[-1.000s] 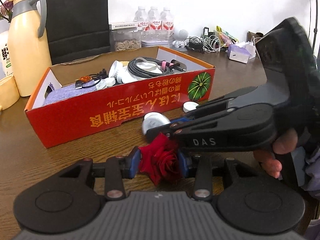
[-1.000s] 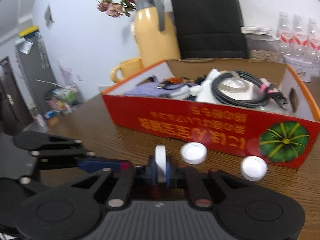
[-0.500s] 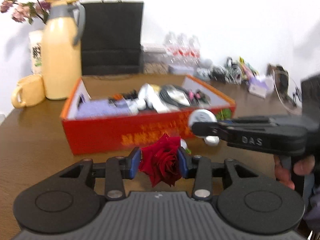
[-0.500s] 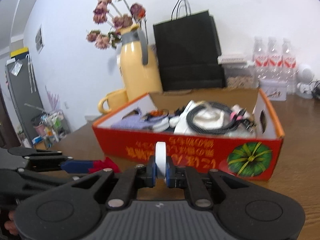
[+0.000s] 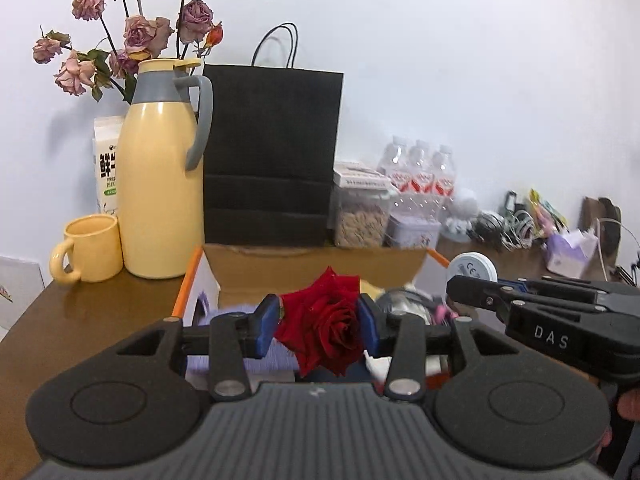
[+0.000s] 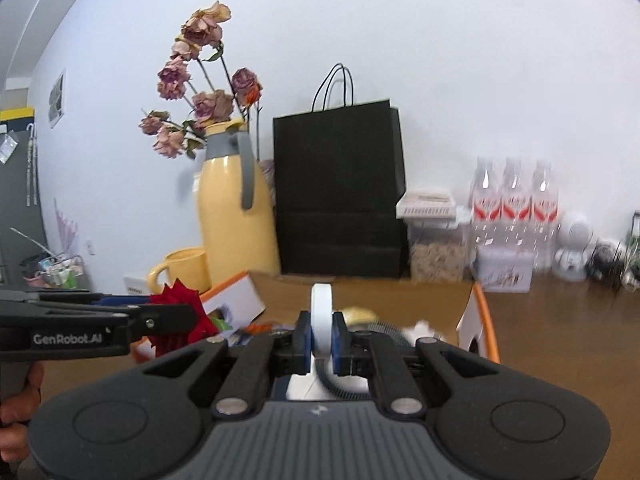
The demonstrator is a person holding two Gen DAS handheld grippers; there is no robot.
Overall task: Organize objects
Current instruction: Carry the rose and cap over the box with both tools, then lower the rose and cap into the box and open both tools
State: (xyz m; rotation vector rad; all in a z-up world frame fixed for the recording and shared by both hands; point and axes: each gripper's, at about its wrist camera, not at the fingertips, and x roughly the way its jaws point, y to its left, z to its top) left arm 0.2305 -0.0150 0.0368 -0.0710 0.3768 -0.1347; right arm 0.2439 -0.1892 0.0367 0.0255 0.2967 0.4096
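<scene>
Right gripper (image 6: pixel 321 338) clamping white disc (image 6: pixel 321 316) edge-on, open box (image 6: pixel 476 308) below, left gripper (image 6: pixel 188 314) gripping red rose (image 6: pixel 176 300)

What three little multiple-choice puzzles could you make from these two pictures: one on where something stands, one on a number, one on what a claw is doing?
1. Where does the yellow mug stand?
A. Inside the cardboard box
B. On the table, just left of the yellow jug
C. On top of the black paper bag

2. How many water bottles stand in the row by the wall?
A. One
B. Three
C. Six

3. What is the left gripper doing?
A. Clamped on a red rose
B. Hanging open with nothing in it
C. Clamped on a spoon

Answers:
1. B: the mug sits on the wooden table against the left side of the yellow jug.
2. B: three red-labelled bottles stand side by side.
3. A: the red rose fills the gap between the blue pads.
</scene>
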